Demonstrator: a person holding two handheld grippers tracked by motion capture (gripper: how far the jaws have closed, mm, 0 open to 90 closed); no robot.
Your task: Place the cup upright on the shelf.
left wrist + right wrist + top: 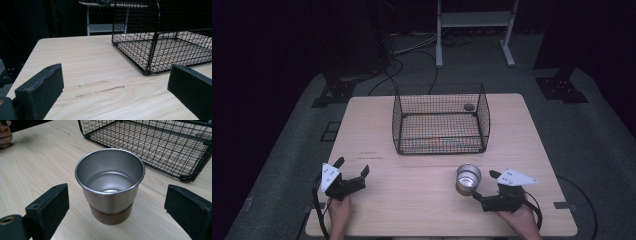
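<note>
We see steel cup [110, 182] (brown base band) upright on table [412, 200], near its front right, empty. Right gripper [484, 186] low beside it, jaws spread wide, cup just ahead between them, untouched; right hand [517, 217] behind. Wire basket [440, 119] well beyond. Left gripper [353, 172] at front left, jaws apart on nothing, left hand [339, 212] behind.

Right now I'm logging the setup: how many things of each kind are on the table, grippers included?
Cups: 1
Wire baskets: 1
Grippers: 2, left, right
Total: 4
</note>
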